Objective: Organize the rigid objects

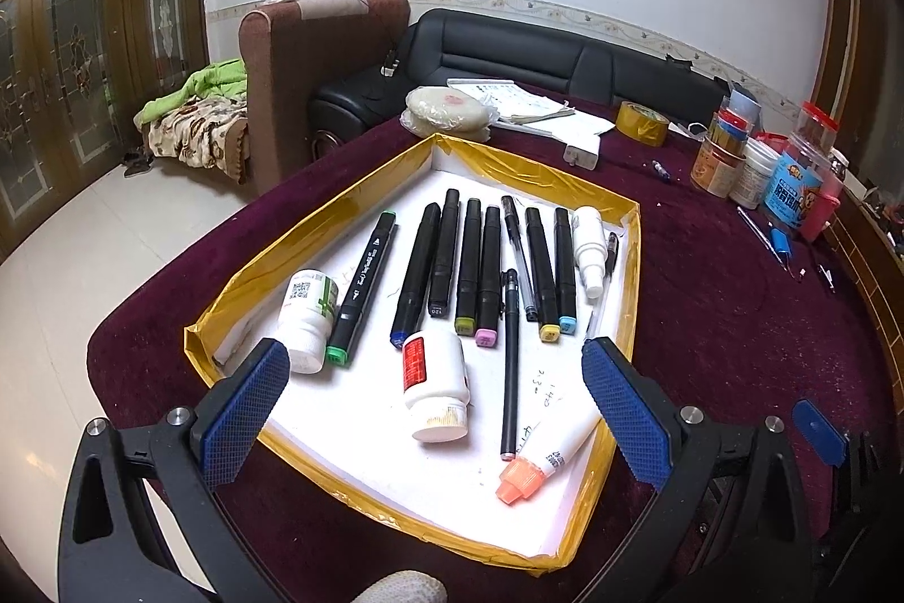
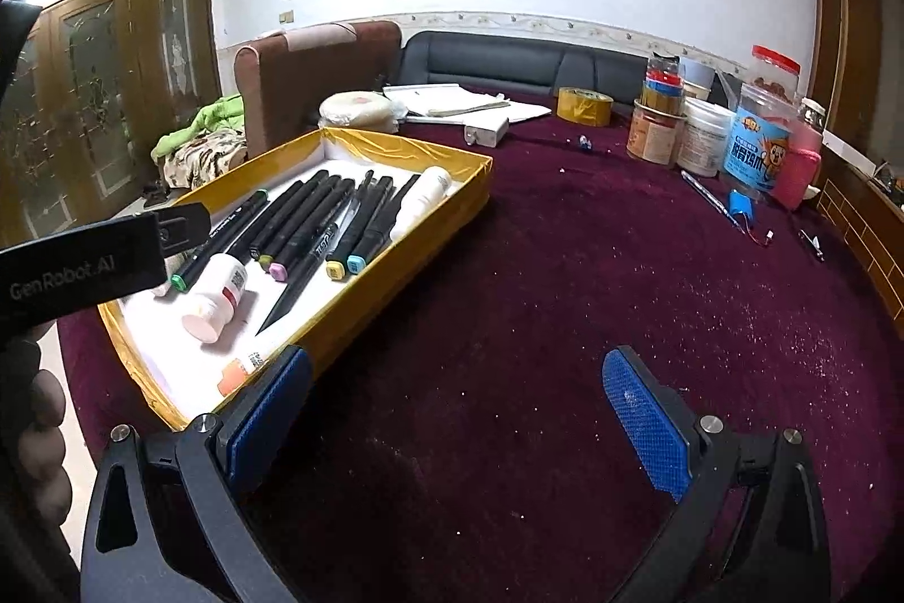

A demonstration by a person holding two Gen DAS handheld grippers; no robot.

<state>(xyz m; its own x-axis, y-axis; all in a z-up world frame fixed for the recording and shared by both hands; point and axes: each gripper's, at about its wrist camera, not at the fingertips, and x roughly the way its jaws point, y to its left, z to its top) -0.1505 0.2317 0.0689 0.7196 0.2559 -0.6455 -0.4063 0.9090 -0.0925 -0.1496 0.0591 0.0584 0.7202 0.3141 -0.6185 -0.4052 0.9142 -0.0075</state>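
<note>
In the left wrist view, the left gripper (image 1: 435,399) hangs over the near end of the yellow-edged tray (image 1: 316,230), its jaws wide apart and holding nothing. The tray sits on the dark red worktop (image 1: 734,320) and already contains most of the stationery. The markers (image 1: 469,264) lie side by side in a row, probably so that the coloured caps are easy to read. A thin black pen (image 1: 510,365) lies along the same direction. Two white bottles (image 1: 435,385) rest on their sides near the front, and a tube with an orange cap (image 1: 542,461) lies diagonally at the near right corner. These look less ordered than the row. A small spray bottle (image 1: 587,247) lies by the right wall. The handwriting on the tray floor is too small to read.

In the right wrist view, the right gripper (image 2: 457,416) hovers over bare worktop beside the tray, jaws also spread and empty. Its left pad covers part of the tray's near corner and the tube. The body of the other gripper hides the tray's left side. Jars (image 2: 757,134), a roll of tape (image 2: 583,104) and loose pens (image 2: 712,202) stand well apart at the far right; perhaps they wait to be sorted, I cannot say.
</note>
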